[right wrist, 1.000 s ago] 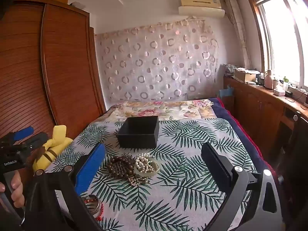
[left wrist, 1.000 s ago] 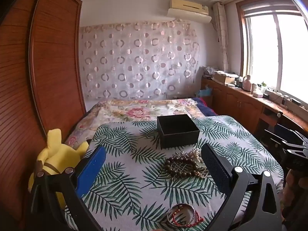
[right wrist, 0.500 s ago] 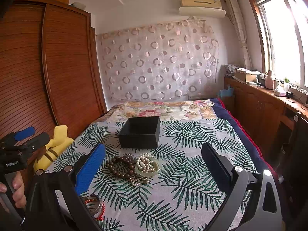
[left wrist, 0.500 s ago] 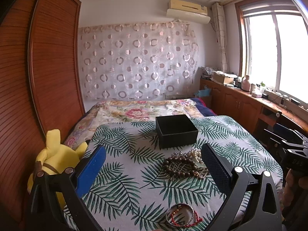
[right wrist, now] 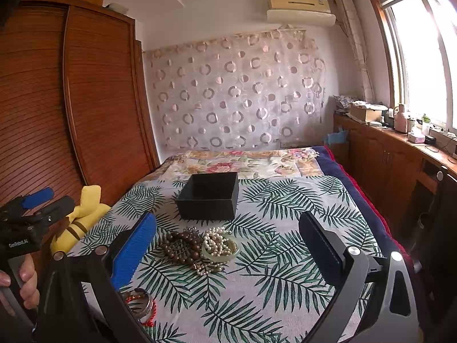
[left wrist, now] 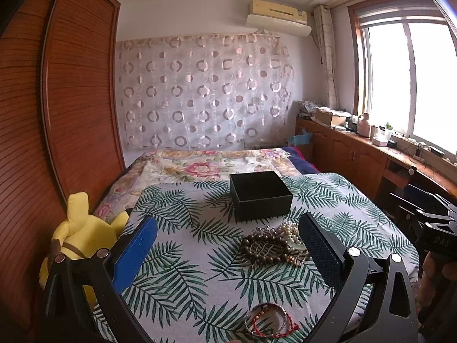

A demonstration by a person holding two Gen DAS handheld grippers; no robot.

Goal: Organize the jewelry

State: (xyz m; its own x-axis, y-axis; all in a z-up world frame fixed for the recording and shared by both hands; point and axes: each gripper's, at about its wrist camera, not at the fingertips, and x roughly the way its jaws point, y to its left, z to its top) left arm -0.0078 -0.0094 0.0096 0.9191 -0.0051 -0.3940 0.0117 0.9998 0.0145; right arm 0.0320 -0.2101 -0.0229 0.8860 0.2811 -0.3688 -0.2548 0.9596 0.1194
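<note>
An open black box [left wrist: 260, 195] [right wrist: 210, 196] stands on the leaf-print cloth. In front of it lies a heap of jewelry: dark wooden beads [left wrist: 264, 247] [right wrist: 182, 247], white pearls [left wrist: 288, 230] [right wrist: 218, 243] and a pale green bangle [right wrist: 221, 254]. Metal bangles with a red cord bracelet [left wrist: 268, 321] [right wrist: 142, 305] lie nearer the front edge. My left gripper [left wrist: 227, 250] is open and empty above the cloth, short of the heap. My right gripper [right wrist: 227, 250] is open and empty, also short of the heap.
A yellow plush toy [left wrist: 77, 237] [right wrist: 82, 214] sits at the left bed edge by the wooden wardrobe [left wrist: 42, 128]. A floral quilt [left wrist: 211, 165] lies behind the box. A wooden counter [left wrist: 371, 154] with clutter runs under the window on the right.
Both views have shifted slightly, with the jewelry and box sitting a little differently in frame. Both grippers stay open and nothing has been picked up.
</note>
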